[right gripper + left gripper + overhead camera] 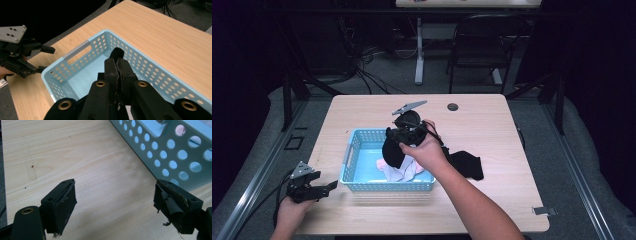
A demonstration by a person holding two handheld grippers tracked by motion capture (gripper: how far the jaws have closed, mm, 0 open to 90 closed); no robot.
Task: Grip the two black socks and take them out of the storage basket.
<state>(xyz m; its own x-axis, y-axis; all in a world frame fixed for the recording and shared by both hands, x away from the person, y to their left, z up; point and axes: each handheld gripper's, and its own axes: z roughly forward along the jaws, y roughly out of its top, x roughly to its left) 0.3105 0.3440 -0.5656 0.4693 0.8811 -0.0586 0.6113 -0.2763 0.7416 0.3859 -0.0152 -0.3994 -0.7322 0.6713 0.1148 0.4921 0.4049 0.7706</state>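
Right tool (398, 141): jaws pressed together on a black sock (392, 152), which hung over the blue basket (349, 155) at worktop (492, 130) centre. Basket held pale garments (399, 170). Second black sock (467, 164) lay on the worktop at the basket's 3 o'clock. Left tool (329, 186): jaws wide apart, empty, at the basket's 8 o'clock.

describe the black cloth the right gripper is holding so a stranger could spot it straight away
Start at the wooden table and find the light blue basket. A black cloth hangs over it from the right gripper, whose jaws are shut on it. Unlike the other black cloth, it is lifted.
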